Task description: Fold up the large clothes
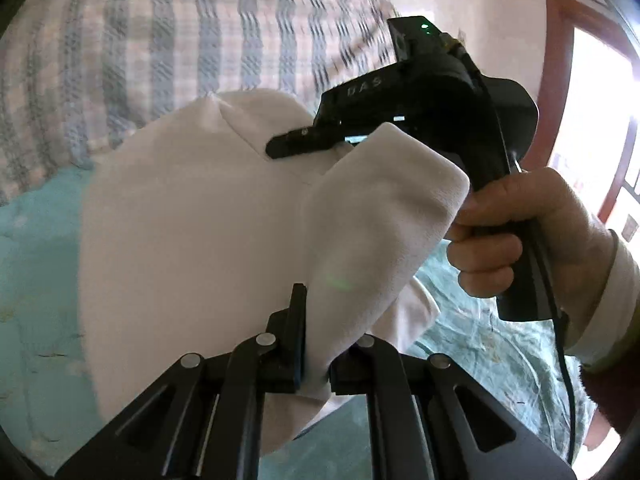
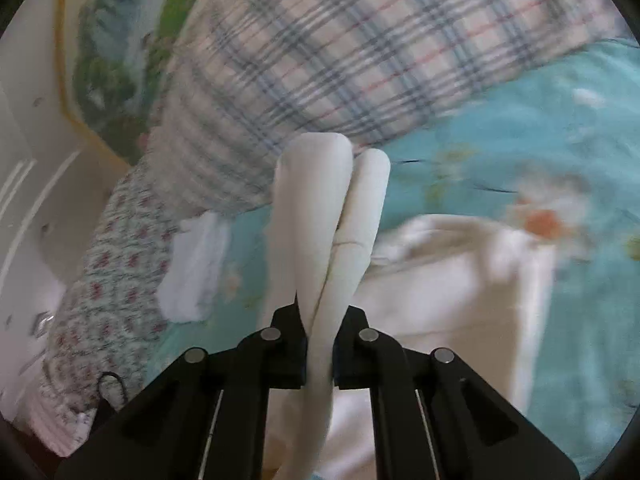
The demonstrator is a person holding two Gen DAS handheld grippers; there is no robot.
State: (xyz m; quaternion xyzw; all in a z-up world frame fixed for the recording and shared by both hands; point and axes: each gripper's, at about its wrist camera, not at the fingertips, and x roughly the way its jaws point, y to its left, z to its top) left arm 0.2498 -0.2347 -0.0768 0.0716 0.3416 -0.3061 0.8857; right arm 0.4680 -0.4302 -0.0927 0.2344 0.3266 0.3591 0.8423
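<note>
Turquoise floral bed (image 2: 500, 128) lies beneath; each hand-held gripper, left (image 1: 316, 344) and right (image 2: 320, 344), pinches the lifted white garment (image 1: 192, 220). Thick bunched layers could slip from either pinch, so the fold would sag crooked

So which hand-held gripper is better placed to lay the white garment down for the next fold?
Probably the right hand-held gripper: it is shut on bunched folds of the white garment, directly above the teal bedspread. The left hand-held gripper also grips the cloth, but faces the other gripper.
</note>
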